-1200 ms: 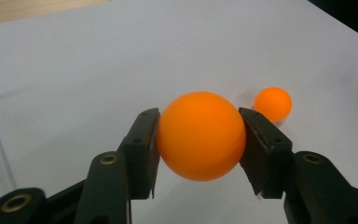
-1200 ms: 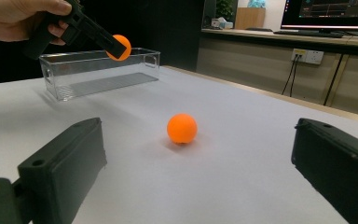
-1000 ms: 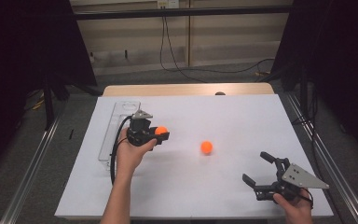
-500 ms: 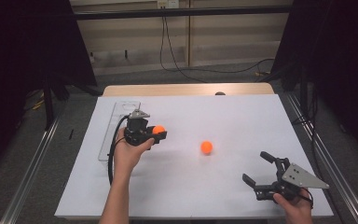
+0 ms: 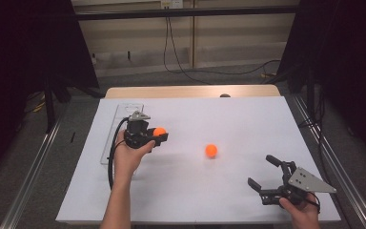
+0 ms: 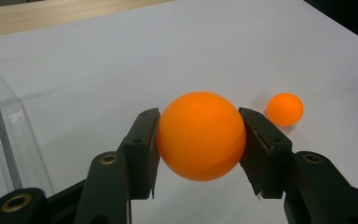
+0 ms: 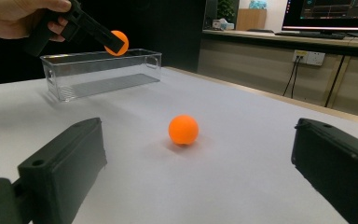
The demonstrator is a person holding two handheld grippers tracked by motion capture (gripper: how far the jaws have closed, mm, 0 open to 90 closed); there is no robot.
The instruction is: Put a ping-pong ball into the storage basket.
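Observation:
My left gripper (image 5: 158,135) is shut on an orange ball (image 6: 200,136), held above the white table just right of a clear plastic bin (image 5: 116,131). From the right gripper view, that held ball (image 7: 118,42) hangs over the bin (image 7: 102,72). A second orange ball (image 5: 211,150) lies loose on the table's middle, also seen as the small ball (image 6: 285,109) beyond the left jaws and as the ball (image 7: 183,129) ahead of the right jaws. My right gripper (image 5: 264,172) rests near the front right corner, open and with nothing in it.
The white table (image 5: 248,119) has a wooden strip (image 5: 190,91) along its far edge. Metal rails run down both sides of the table. Cables trail on the floor behind.
The left gripper with its ball has drifted very slightly left toward the bin. The right gripper and loose ball have stayed put.

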